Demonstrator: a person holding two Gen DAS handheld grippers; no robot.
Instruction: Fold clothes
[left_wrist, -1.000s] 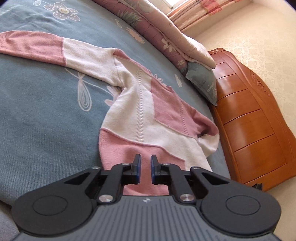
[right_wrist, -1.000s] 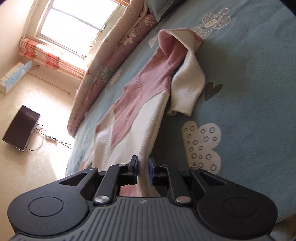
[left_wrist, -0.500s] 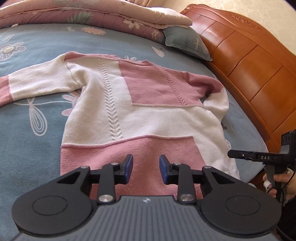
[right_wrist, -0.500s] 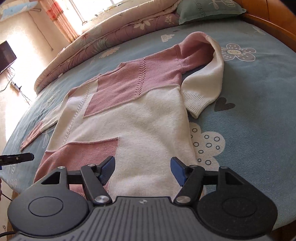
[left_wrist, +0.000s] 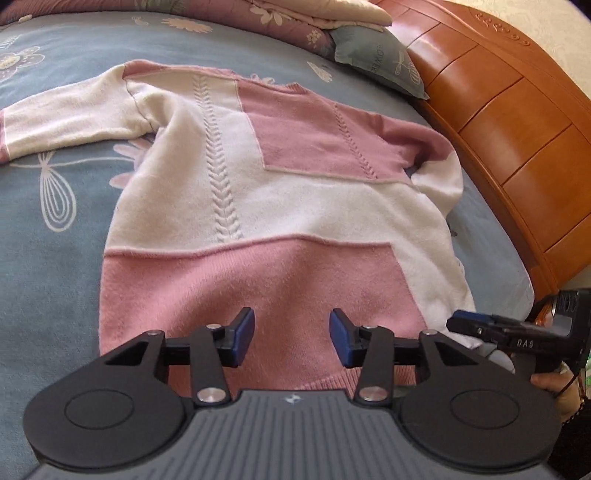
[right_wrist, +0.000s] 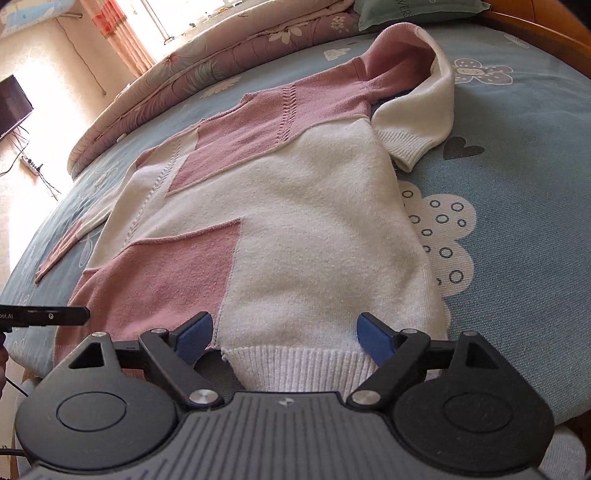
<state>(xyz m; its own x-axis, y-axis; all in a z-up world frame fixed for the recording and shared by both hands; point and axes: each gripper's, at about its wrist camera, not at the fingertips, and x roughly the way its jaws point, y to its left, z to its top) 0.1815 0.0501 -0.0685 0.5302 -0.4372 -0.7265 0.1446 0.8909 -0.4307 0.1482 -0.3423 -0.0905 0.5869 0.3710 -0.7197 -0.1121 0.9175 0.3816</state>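
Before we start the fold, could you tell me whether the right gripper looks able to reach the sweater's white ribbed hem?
Probably yes: the right gripper is open just above the white ribbed hem, with nothing between them.

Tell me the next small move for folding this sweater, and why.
Probably ease both open grippers down onto the hem and close. The left gripper hovers over the pink part of the sweater, the right gripper over its white ribbed hem; neither holds cloth yet, and the body lies flat on the bed.
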